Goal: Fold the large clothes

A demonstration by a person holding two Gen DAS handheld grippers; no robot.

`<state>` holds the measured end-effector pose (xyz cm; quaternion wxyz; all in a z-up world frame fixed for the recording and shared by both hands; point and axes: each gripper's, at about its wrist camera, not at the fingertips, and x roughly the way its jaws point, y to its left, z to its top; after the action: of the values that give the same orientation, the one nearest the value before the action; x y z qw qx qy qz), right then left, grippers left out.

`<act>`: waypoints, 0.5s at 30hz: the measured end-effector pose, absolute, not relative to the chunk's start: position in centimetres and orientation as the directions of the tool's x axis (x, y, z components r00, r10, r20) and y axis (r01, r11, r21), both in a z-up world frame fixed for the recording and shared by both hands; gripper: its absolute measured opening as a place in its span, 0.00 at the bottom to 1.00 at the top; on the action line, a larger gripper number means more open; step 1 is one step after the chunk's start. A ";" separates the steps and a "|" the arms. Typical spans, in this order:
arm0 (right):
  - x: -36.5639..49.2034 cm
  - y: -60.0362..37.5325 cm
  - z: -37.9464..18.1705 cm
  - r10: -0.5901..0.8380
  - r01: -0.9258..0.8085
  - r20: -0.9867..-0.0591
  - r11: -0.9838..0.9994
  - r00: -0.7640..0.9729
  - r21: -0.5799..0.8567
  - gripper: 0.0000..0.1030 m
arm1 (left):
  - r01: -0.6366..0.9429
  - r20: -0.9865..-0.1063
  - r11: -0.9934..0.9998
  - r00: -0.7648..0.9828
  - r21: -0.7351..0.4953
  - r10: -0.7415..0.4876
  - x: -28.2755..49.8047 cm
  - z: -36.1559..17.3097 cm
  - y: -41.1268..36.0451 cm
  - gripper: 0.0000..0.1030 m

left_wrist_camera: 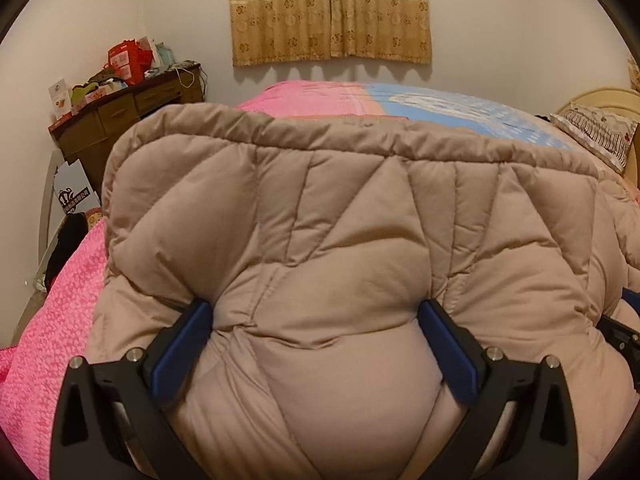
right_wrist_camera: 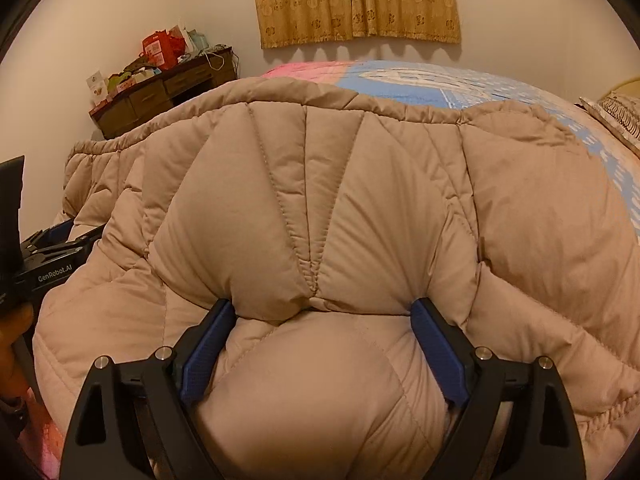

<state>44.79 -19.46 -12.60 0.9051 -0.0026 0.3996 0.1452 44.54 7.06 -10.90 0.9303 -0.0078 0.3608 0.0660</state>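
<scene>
Both my grippers are into the padded coat (left_wrist_camera: 320, 240), a beige quilted garment spread over the near part of the bed (left_wrist_camera: 48, 320). The left gripper (left_wrist_camera: 316, 320) has its blue pads (left_wrist_camera: 184, 344) pressed into a fat bunch of the fabric; the jaws stand wide apart, yet the padding fills the whole gap and puckers at each pad, so I read this as a grasp. Same on the right gripper (right_wrist_camera: 322, 316): pads (right_wrist_camera: 208, 344) dug into a thick fold, stitch lines converging at the pinch.

Beyond my grip the coat rises in a bulging fold, its hem edge running left to right along the top.

In the right wrist view the left gripper sits at the far left edge, against the coat.

Bed cover is pink near and left, blue farther right. Cluttered brown dresser (left_wrist_camera: 132, 116) far left against the wall, patterned curtain (left_wrist_camera: 330, 12) far centre, pillow (left_wrist_camera: 596, 132) far right.
</scene>
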 end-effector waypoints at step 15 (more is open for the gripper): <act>44.9 -22.6 -3.3 0.302 -0.212 -0.606 0.953 0.736 0.218 0.89 | -0.082 -0.553 0.996 0.831 -0.025 0.054 43.4 -2.0 10.3 1.00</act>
<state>44.94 -22.56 -3.29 0.9291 0.0674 0.3363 0.1383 43.41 10.27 -2.02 0.9566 -0.0237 0.2883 0.0356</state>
